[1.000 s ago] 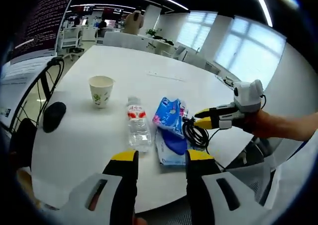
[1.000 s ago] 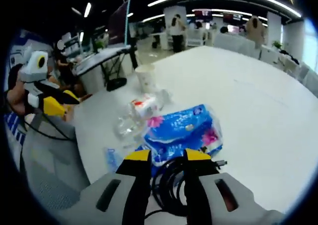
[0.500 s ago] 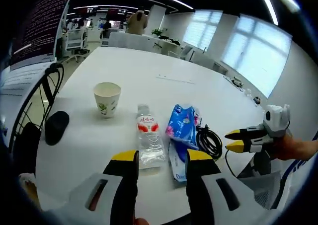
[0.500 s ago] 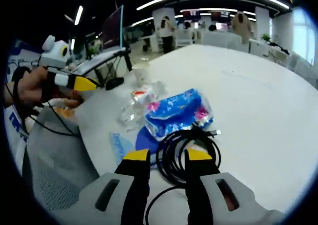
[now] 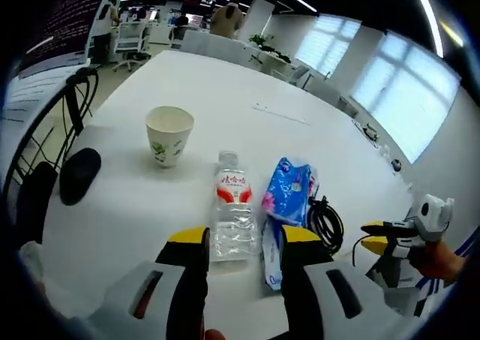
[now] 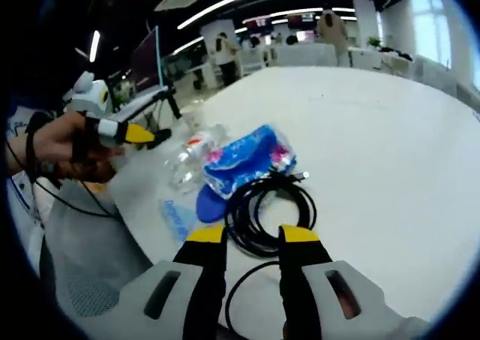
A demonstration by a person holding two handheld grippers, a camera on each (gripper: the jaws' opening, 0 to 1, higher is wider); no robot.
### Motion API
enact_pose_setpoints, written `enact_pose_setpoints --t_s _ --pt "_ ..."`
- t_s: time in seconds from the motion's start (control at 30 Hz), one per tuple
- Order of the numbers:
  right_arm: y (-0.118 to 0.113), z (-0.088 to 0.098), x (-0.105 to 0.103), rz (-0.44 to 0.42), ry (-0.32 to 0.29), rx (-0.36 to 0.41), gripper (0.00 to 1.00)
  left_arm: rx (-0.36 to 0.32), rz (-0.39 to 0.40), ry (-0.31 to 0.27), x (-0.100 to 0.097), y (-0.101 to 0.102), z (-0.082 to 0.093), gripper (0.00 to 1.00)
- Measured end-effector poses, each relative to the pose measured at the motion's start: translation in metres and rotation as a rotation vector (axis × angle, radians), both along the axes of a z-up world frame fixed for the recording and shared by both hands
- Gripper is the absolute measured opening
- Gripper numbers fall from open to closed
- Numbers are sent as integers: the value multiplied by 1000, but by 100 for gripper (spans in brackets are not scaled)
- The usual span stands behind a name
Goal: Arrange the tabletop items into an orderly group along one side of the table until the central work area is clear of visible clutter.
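A clear water bottle (image 5: 232, 216) with a red label lies on the white table (image 5: 225, 77), just ahead of my open left gripper (image 5: 244, 239). A paper cup (image 5: 169, 133) stands upright to its left. A blue tissue pack (image 5: 289, 190) lies to its right, on a flat blue packet (image 5: 270, 259), with a coiled black cable (image 5: 324, 220) beside it. My right gripper (image 5: 377, 235) hovers off the table edge. In the right gripper view, the cable (image 6: 266, 209) lies ahead of my open right gripper (image 6: 253, 236), with the tissue pack (image 6: 244, 158) and bottle (image 6: 187, 160) beyond. The left gripper (image 6: 131, 133) is held by a hand.
A black mouse (image 5: 79, 175) lies near the table's left edge, beside a black chair frame (image 5: 71, 107). A grey mesh chair (image 6: 82, 257) stands by the near edge. The far table (image 6: 375, 130) is bare white. Desks and people fill the office behind.
My right gripper has drawn back from the cable, which now lies on the table ahead of its jaws. The left view has shifted closer over the bottle and cup.
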State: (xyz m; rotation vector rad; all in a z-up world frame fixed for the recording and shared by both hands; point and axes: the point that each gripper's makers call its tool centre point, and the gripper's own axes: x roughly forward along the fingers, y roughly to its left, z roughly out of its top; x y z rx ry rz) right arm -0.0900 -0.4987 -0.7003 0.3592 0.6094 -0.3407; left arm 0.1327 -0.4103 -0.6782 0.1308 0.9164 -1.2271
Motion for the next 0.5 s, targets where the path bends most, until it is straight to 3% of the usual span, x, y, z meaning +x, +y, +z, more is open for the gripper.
enact_pose_setpoints --t_s 0.5 --pt "-6 5 -11 -34 -15 3 25 67 -25 40 -6 -18 -7 37"
